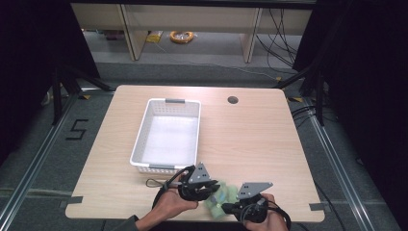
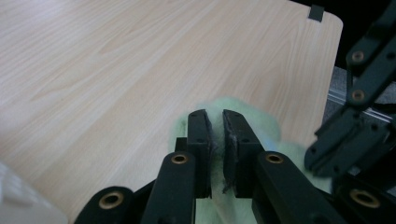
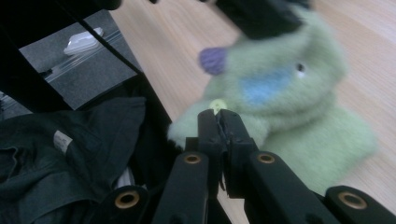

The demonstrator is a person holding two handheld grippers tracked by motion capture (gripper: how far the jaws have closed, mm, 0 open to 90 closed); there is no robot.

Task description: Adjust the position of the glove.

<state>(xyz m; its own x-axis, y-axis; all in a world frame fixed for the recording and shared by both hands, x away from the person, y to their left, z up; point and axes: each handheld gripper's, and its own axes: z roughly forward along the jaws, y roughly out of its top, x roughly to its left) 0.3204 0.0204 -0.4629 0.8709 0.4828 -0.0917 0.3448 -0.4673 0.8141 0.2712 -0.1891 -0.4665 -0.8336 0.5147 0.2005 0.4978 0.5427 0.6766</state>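
From the high view, the green plush toy (image 1: 222, 196) sits at the near edge of the table (image 1: 250, 139), between the left gripper (image 1: 208, 188) and the right gripper (image 1: 230, 208) — the white basket (image 1: 166, 134) lies just beyond, nearer to the left one. In the left gripper view, the narrow jaws pinch the toy's fur (image 2: 243, 116). In the right gripper view, the jaws are nearly closed on a small part of the toy (image 3: 289, 93) — its body stretches away, toward the upper right.

The green toy (image 3: 289, 93) is fuzzy plush cloth with a purple nose. The surface (image 1: 250, 139) looks like pale wood-grain laminate, smooth and matt. The white basket (image 1: 144, 130) is perforated plastic. Both tongs are matt black with brass-coloured rivets.
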